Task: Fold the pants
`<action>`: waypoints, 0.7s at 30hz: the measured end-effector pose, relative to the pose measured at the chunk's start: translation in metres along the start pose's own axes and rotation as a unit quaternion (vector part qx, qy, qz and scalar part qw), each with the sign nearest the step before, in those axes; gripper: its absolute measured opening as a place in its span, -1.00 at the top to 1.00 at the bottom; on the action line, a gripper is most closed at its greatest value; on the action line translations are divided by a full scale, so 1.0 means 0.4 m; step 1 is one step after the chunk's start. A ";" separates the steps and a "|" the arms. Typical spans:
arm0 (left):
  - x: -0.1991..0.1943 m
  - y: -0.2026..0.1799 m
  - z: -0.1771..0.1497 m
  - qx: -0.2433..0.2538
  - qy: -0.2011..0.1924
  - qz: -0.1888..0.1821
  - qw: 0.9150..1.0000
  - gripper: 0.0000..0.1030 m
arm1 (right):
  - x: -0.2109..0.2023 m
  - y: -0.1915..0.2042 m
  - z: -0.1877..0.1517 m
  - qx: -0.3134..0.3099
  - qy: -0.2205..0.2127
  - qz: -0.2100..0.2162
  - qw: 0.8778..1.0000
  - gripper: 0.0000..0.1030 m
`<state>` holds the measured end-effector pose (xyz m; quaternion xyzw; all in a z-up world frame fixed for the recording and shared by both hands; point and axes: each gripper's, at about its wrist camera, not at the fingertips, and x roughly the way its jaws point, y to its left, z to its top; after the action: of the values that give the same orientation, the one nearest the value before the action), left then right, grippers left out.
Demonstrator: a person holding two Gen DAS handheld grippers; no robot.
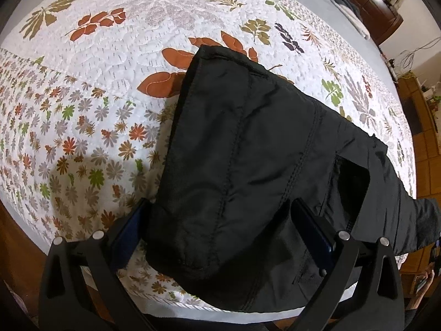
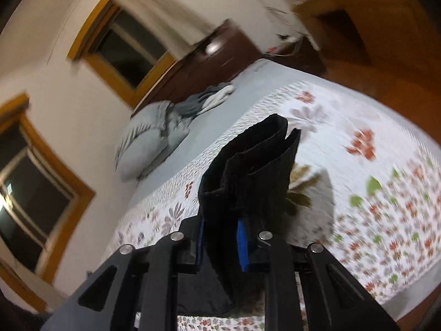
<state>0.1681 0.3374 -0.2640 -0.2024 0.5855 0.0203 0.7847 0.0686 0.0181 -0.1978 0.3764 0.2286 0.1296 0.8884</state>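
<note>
The left gripper (image 1: 220, 237) stands wide apart around the black pants (image 1: 248, 149), which lie folded on the bed's floral quilt (image 1: 110, 55). The right gripper (image 2: 220, 245) is clamped on a bunched end of the pants (image 2: 248, 171) — pillow (image 2: 148, 140) beyond.

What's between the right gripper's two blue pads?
Right wrist view: a bunched fold of the black pants stands between the pads of the right gripper, sticking up past them. The frame is motion-blurred.
</note>
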 end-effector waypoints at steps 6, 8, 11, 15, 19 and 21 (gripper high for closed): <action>-0.016 0.014 -0.015 0.002 -0.007 -0.019 1.000 -0.94 | 0.068 0.254 0.000 -0.127 0.041 -0.004 0.991 0.64; -0.021 0.020 -0.019 0.001 -0.010 -0.025 1.000 -0.94 | 0.096 0.333 -0.017 -0.170 0.058 -0.008 0.984 0.64; -0.022 0.028 -0.020 -0.003 -0.013 -0.034 0.999 -0.94 | 0.149 0.440 -0.058 -0.232 0.086 -0.010 0.969 0.64; -0.022 0.031 -0.018 -0.002 -0.013 -0.042 0.999 -0.94 | 0.235 0.541 -0.136 -0.296 0.126 -0.002 0.947 0.65; -0.026 0.038 -0.020 -0.004 -0.017 -0.052 0.998 -0.94 | 0.334 0.636 -0.241 -0.356 0.173 0.005 0.918 0.66; -0.031 0.044 -0.023 -0.005 -0.020 -0.058 0.998 -0.94 | 0.378 0.664 -0.301 -0.378 0.197 0.008 0.905 0.66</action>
<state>0.1510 0.3530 -0.2598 -0.2397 0.5570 -0.0181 0.7950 0.1230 0.3335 -0.1249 -0.0187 0.3299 0.2853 0.8997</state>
